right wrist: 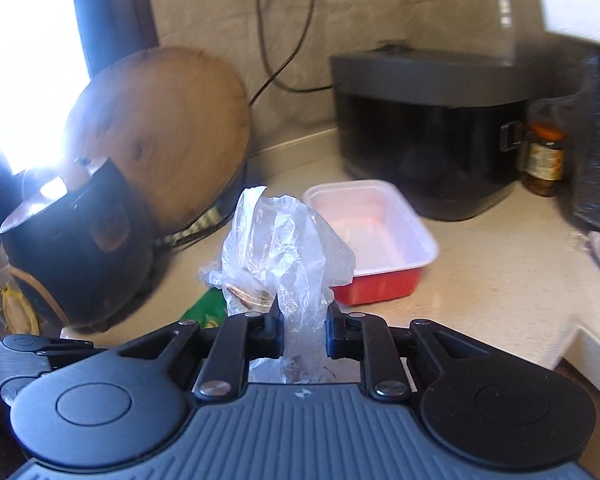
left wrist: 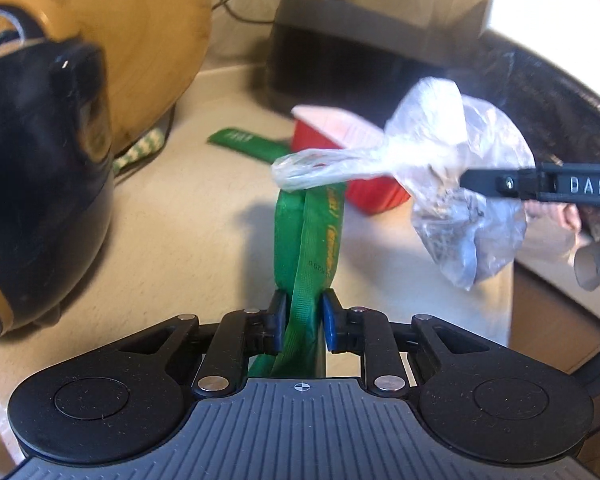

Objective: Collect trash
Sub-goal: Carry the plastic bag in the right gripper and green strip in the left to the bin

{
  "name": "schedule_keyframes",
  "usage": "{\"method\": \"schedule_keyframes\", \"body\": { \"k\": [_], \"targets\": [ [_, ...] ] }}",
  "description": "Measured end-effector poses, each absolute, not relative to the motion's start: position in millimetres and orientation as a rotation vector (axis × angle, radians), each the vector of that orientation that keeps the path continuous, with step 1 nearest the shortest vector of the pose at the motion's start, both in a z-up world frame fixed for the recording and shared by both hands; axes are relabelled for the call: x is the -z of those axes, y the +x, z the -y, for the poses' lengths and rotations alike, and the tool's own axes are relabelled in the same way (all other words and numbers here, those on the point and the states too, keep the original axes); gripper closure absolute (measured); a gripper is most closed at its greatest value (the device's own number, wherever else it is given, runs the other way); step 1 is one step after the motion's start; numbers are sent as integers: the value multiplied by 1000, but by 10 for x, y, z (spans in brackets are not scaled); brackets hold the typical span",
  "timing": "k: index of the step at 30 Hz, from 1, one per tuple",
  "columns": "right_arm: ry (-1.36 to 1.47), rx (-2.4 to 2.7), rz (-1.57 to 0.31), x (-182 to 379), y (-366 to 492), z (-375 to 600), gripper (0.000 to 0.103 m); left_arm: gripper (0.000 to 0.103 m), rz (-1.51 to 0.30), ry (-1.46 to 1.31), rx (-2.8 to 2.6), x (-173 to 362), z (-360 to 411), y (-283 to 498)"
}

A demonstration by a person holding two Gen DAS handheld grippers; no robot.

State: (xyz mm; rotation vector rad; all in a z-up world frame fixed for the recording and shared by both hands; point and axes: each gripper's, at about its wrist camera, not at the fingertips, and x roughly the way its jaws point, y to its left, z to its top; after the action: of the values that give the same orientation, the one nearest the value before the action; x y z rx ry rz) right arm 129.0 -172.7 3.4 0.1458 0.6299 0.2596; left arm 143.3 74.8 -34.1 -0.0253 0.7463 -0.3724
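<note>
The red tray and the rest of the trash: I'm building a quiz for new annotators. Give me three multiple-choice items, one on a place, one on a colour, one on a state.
1. Where is the red tray?
A. on the counter, before the black cooker
B. in the left gripper
C. on top of the wooden board

2. What colour is the wrapper in the left gripper?
A. blue
B. green
C. yellow

3. How is the right gripper?
A. wide open, holding nothing
B. shut on a jar
C. shut on the plastic bag

Key: 1 A, the tray sits on the counter with the cooker behind it; 2 B, green film runs up between the left fingers; 3 C, clear crumpled film is pinched between the right fingers.
</note>
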Motion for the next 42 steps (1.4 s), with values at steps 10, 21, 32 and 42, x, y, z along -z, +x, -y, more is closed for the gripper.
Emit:
{"method": "schedule_keyframes", "body": {
  "k": [10, 21, 32, 42],
  "targets": [
    [197, -89, -625, -24, 997, 2075, 85, 81, -740, -5, 507, 307, -369, 1336],
    [255, 231, -630, 86, 419, 2894, 85, 80, -752, 52, 806, 265, 547, 1275],
    [406, 519, -801, 818, -286, 3685, 85, 81, -892, 151, 1041, 673, 1649, 1098],
    [633, 606, -1035, 1984, -480, 4136, 85, 81, -1113, 273, 1056, 1332, 2241, 1063]
  ]
}}
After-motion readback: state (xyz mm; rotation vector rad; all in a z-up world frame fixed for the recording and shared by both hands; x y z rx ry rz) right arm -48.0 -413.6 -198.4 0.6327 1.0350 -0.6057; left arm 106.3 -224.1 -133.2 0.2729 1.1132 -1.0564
